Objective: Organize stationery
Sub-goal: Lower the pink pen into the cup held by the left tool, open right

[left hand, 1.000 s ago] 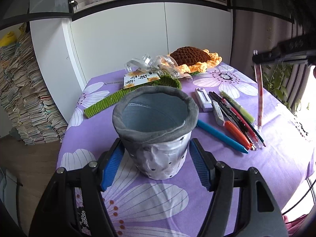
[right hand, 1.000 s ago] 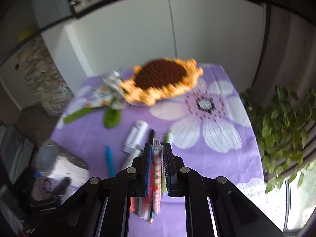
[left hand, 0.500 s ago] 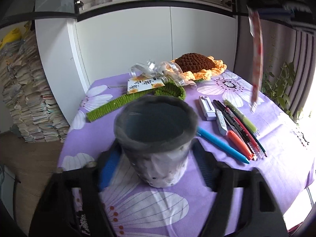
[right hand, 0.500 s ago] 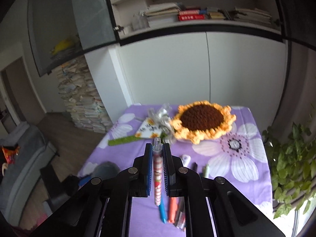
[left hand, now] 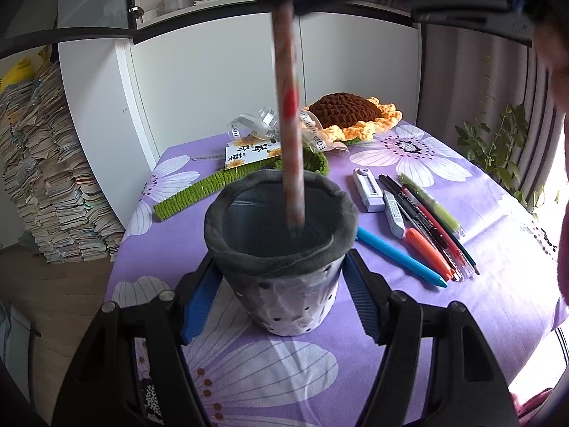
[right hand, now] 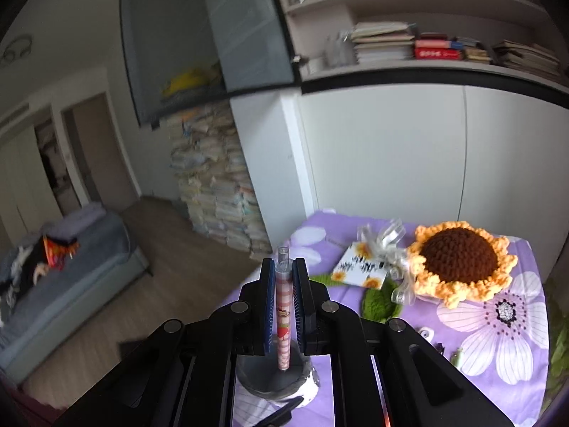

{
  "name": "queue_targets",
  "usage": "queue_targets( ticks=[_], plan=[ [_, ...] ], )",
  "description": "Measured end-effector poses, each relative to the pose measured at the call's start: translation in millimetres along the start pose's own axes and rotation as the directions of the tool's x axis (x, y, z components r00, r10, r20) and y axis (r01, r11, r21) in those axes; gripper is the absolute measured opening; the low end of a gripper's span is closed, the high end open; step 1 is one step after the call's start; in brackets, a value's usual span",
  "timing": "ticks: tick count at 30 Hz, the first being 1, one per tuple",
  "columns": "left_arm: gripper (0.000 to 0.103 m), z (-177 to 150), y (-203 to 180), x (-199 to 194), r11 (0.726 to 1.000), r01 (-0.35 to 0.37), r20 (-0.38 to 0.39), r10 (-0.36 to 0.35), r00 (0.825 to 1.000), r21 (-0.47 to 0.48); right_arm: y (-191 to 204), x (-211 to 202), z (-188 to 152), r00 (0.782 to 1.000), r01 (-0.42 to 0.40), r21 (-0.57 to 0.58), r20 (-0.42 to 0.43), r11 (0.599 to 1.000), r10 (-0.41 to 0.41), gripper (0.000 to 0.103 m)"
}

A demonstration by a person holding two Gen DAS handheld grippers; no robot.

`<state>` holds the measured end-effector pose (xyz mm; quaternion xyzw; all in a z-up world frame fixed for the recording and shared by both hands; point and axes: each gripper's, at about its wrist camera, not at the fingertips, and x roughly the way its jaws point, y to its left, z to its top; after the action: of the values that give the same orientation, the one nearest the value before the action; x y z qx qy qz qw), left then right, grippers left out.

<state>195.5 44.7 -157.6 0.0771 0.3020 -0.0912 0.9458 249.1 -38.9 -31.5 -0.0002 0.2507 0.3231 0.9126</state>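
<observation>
Pen holder: soft matt grey fabric folded over the rim, with a crinkled, faintly shiny white perforated wall below. Patterned pen: smooth glossy plastic barrel with a clear plastic cap end. Left gripper: matt black plastic body, ribbed blue pads, bright metal screw heads. Right gripper: same finish. Tablecloth: smooth matt purple cloth with printed flowers. Loose pens on the right: glossy plastic. Sunflower at the far side: rough crocheted yarn. Ribbon: translucent and shiny. Cabinet doors: smooth, flat white.
</observation>
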Motion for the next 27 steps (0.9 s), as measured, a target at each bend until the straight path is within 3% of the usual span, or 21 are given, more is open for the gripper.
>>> queue_targets(
  ticks=[6, 17, 22, 26, 27],
  plan=[
    [0.068, -0.9, -0.6, -1.0, 1.0, 0.006, 0.001, -0.006, 1.0, 0.004, -3.1, 28.3, -18.3, 0.995, -0.009, -0.004, -0.094, 1.0, 0.009, 0.011],
    [0.068, -0.4, 0.6, 0.3, 1.0, 0.014, -0.002, -0.014, 1.0, 0.001, -12.0, 42.8, -30.5, 0.99, -0.031, 0.008, -0.14, 0.999, 0.031, 0.011],
    [0.068, -0.5, 1.3, -0.2, 1.0, 0.015, -0.003, -0.015, 1.0, -0.001, -25.3, 31.8, -30.8, 0.986, -0.058, 0.073, -0.153, 0.996, 0.068, 0.015],
    [0.068, -0.5, 1.7, 0.0, 1.0, 0.016, -0.004, -0.016, 1.0, -0.007, -40.7, 2.5, -27.1, 0.991, -0.022, 0.107, -0.126, 0.994, 0.036, 0.02],
    [0.068, -0.4, 2.2, 0.1, 1.0, 0.017, -0.005, -0.017, 1.0, -0.009, -48.6, -10.0, -26.5, 0.993, 0.019, 0.112, -0.116, 0.994, -0.006, 0.021]
  ],
)
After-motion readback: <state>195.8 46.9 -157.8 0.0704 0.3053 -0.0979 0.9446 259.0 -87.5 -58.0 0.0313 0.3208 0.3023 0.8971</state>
